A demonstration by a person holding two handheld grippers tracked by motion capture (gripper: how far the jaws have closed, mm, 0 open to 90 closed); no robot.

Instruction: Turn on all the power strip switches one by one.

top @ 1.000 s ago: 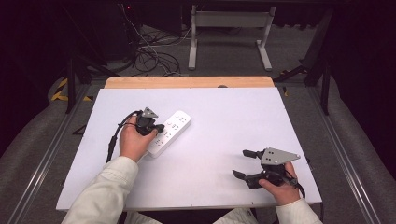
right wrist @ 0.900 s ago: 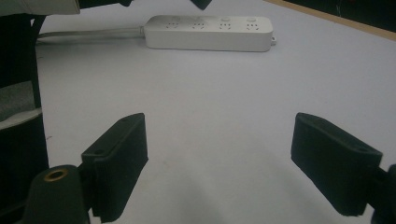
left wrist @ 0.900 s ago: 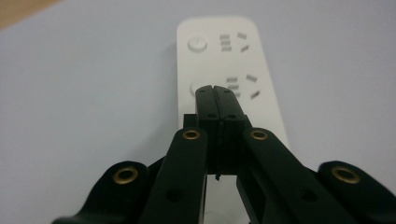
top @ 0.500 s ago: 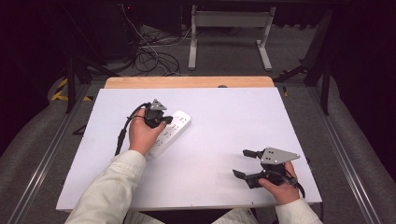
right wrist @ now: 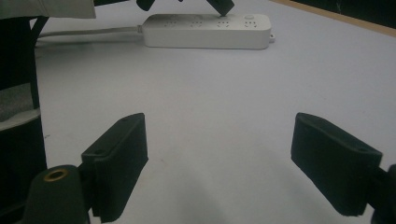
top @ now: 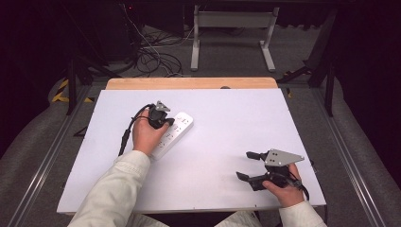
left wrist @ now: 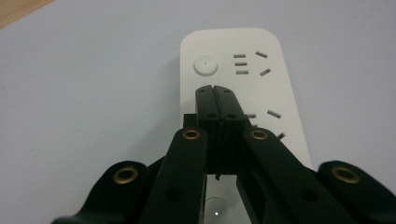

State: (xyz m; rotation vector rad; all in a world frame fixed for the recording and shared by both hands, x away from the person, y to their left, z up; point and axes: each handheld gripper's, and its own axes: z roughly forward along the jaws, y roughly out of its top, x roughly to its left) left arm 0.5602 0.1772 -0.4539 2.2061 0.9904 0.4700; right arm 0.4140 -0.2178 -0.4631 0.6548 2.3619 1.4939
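Observation:
A white power strip (top: 178, 128) lies slantwise on the white table (top: 227, 118), left of centre. My left gripper (top: 168, 122) hovers over its far half with the jaws pressed together and nothing between them. In the left gripper view the joined tips (left wrist: 215, 89) sit just short of the strip's round button (left wrist: 206, 66), above the strip's (left wrist: 275, 88) socket slots. My right gripper (top: 243, 165) rests near the table's front right, jaws wide apart over bare table. In the right gripper view the gripper (right wrist: 219, 154) looks toward the strip (right wrist: 205, 30) lying farther off.
The strip's white cord (right wrist: 88, 31) runs off toward the person's left sleeve (top: 118, 189). A wooden edge (top: 189, 83) borders the table's far side. Beyond it are floor cables (top: 156, 56) and a metal stand (top: 231, 28).
My left gripper has slid a little to the right along the power strip, toward its far end. The right gripper has stayed put.

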